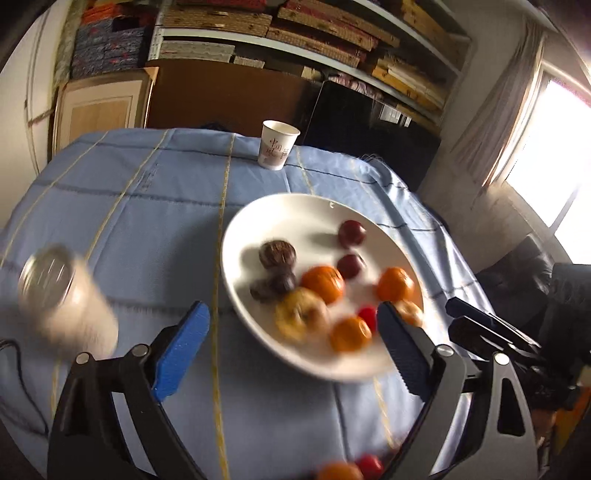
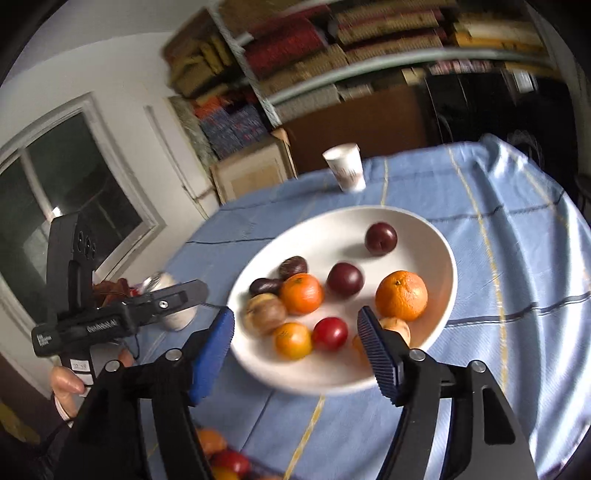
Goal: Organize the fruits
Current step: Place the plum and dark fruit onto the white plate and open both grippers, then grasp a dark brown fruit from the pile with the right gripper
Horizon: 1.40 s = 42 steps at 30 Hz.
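We held both grippers above the near rim of the white plate (image 2: 436, 236), each with its jaws spread wide and nothing between them: the right gripper (image 2: 295, 350) low in the middle of its frame, the left gripper (image 1: 293, 343) likewise in its own view. The fruits lay loose on the plate, in the centre of both frames: two dark plums (image 2: 381, 238), a large orange (image 2: 402, 295), smaller tangerines (image 2: 301, 293), a red fruit (image 2: 330, 333) and a few brownish ones (image 2: 265, 314) bunched at the plate's left. More orange and red fruit (image 2: 221, 454) showed at the bottom edge of both frames, though we could not tell what held it.

We judged the chief risk to be rolling: the fruits were round and close-set, so a pad coming down off-centre might nudge one into its neighbours or over the shallow rim. The plate itself could slide on the cloth if pushed sideways. The two grippers were also near each other, and reaching for the same cluster could make them collide. The left view was blurred, so aim from it would be poor.

The table wore a blue checked cloth (image 1: 147, 206), somewhat wrinkled at the right of the right view. A paper cup (image 1: 279, 144) stood at its far edge, top centre, and a pale jar (image 1: 70, 295) stood at mid-left of the left view. Behind, shelves (image 1: 332, 33) stacked with boxes filled the upper frame, and a bright curtained window (image 1: 554, 140) sat at the right edge.
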{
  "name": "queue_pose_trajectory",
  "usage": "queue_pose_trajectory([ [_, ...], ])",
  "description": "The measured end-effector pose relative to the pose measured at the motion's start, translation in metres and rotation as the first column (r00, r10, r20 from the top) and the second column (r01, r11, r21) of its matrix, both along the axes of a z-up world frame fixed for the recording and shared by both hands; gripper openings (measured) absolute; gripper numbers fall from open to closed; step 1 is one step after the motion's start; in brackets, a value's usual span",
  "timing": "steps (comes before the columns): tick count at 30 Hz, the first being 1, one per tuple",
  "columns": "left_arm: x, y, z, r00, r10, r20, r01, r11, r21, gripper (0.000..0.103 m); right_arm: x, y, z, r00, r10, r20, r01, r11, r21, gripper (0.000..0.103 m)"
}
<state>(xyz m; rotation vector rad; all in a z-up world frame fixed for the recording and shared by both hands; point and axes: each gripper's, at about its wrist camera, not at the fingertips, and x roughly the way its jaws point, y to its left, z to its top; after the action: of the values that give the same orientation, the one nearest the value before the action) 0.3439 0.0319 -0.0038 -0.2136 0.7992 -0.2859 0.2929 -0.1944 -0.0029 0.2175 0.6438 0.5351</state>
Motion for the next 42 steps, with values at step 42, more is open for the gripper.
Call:
queue_pose_trajectory([
  [42,-0.154,0.017,-0.062,0.998,-0.024,-0.05,0.029,0.996,0.086,0.098,-0.161,0.026,-0.064,0.983,0.142,-0.119,-0.176,0.917,-0.359,0.053],
])
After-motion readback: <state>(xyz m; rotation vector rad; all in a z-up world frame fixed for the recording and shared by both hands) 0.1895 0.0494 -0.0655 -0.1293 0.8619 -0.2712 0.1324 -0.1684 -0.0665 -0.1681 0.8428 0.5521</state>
